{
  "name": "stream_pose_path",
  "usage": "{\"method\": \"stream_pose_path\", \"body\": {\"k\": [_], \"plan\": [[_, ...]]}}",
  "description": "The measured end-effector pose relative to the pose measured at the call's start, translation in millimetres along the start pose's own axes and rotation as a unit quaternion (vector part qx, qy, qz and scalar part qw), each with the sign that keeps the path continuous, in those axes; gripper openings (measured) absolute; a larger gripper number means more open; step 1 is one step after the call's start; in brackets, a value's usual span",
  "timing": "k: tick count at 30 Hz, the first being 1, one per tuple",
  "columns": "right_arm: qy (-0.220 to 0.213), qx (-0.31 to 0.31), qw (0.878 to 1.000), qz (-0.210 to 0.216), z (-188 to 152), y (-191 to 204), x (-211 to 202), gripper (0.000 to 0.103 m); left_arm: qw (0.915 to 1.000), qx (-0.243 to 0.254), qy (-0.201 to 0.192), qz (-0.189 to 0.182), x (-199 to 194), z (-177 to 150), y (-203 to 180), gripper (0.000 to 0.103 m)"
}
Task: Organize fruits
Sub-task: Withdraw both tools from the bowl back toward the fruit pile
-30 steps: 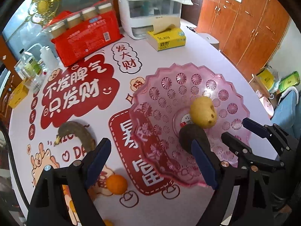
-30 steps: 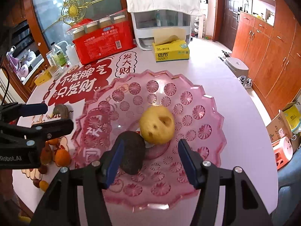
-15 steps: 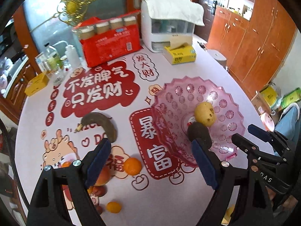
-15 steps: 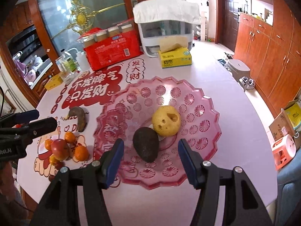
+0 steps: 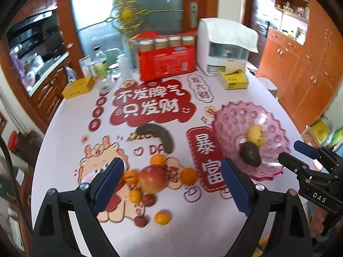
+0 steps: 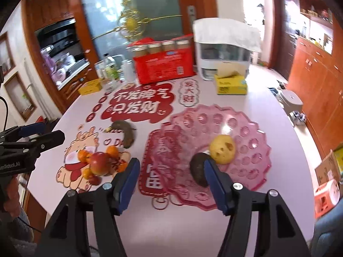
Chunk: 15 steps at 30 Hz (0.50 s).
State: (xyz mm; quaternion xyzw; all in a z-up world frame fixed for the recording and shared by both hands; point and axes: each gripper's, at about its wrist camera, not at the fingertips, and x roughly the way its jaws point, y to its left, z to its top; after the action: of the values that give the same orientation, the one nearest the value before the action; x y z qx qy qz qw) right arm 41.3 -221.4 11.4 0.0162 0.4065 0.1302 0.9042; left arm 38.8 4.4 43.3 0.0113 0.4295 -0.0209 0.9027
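Pink plastic, scalloped and translucent, the fruit bowl (image 5: 253,115) sits on the right half of the counter (image 5: 70,128) and already holds a yellow pear (image 5: 255,136) and a dark avocado (image 5: 250,154), touching each other near its middle. What is left lies loose to the bowl's left: a red apple (image 5: 152,178) ringed by small oranges (image 5: 188,176), with a browned banana (image 5: 158,136) just beyond them, its long axis running across the counter toward the bowl.

Left tool (image 5: 171,184) hangs above that cluster with its jaws wide and opening further, nothing between them; the apple shows almost centred in the gap. Right tool (image 6: 171,175) hovers over the bowl's near rim, jaws about half spread and opening, also empty, the avocado partly hidden behind its right finger.

Judging by this, the left hand is the nearer one for the next fruit, and the carry would run rightward to the bowl.
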Motion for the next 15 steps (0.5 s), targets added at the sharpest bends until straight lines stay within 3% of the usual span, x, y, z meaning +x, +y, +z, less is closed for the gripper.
{"method": "stream_pose_path", "body": {"k": [9,15], "plan": [[0.014,-0.049,0.998,0.044,4,50,10,0.065,0.9978,-0.055,0.019,0.030,-1,-31,60,0.091],[0.033,-0.066,0.995,0.060,10,76,33,0.067,0.9968,-0.066,0.030,0.034,14,-44,86,0.091]]}}
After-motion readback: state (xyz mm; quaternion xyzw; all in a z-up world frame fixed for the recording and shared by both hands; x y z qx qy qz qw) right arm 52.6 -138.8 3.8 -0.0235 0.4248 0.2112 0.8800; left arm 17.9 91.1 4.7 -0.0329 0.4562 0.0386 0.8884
